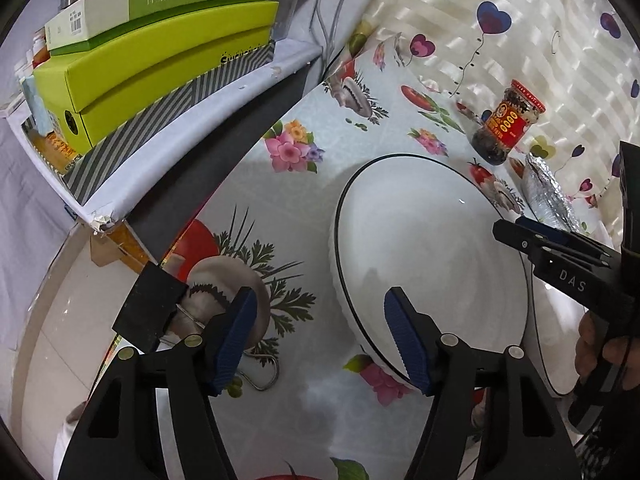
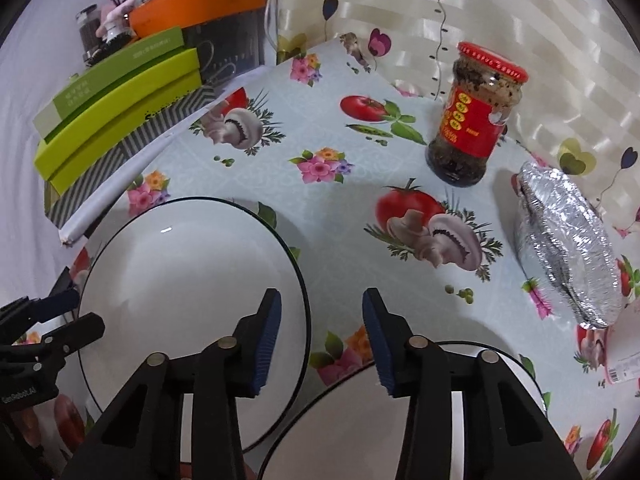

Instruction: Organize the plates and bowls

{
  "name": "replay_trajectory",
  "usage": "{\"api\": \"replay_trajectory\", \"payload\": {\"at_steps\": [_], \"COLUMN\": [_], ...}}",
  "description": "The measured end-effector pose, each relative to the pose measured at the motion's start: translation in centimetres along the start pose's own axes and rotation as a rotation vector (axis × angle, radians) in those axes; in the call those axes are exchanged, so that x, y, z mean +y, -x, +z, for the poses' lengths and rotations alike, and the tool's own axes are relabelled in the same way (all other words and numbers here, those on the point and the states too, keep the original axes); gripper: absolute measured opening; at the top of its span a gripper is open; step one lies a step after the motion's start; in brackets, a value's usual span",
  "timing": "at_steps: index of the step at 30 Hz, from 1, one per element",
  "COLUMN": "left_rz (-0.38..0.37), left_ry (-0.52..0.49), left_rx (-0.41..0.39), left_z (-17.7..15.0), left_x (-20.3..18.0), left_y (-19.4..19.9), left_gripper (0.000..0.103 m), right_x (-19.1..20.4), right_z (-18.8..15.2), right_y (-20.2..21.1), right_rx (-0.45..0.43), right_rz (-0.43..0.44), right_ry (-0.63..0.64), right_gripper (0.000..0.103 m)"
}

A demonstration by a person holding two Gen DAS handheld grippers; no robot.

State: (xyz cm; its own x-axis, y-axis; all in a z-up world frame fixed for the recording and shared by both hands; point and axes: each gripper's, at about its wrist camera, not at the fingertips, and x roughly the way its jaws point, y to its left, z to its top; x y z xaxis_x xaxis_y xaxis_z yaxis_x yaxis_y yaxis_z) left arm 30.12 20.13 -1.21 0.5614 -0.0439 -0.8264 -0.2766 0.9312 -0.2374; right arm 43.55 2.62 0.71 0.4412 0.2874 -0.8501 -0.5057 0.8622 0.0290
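On tablecloth (image 2: 360,208), bowl (image 2: 188,304) upright (round)

two white black-rimmed dishes (image 2: 192,280) (image 2: 360,420); one red-lidded jar (image 2: 476,116); one foil parcel (image 2: 568,256); three green boxes (image 2: 116,120) (stacked); one orange tub (image 2: 200,4)

Right gripper (image 2: 320,340) held open above tablecloth (image 2: 320,208), between white bowl (image 2: 188,280) and plate (image 2: 352,420); jar (image 2: 476,120) seen near far edge.
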Motion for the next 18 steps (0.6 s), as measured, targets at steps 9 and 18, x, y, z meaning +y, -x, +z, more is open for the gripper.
{"api": "replay_trajectory", "payload": {"at_steps": [9,18], "left_rz": [0.002,-0.030], "left_ry": [-0.013,-0.018], "left_rx": [0.005,0.010], "left_z": [-0.1,0.0], "left_x": [0.0,-0.5], "left_y": [-0.4,-0.6], "left_gripper": [0.052,0.035], "right_x": [0.2,0.3], "right_z": [-0.3,-0.3], "right_y": [-1.0,-1.3], "right_rx": [0.029,0.039], "right_rz": [0.019,0.046], "right_ry": [0.004,-0.011], "right_gripper": [0.026,0.019]}}
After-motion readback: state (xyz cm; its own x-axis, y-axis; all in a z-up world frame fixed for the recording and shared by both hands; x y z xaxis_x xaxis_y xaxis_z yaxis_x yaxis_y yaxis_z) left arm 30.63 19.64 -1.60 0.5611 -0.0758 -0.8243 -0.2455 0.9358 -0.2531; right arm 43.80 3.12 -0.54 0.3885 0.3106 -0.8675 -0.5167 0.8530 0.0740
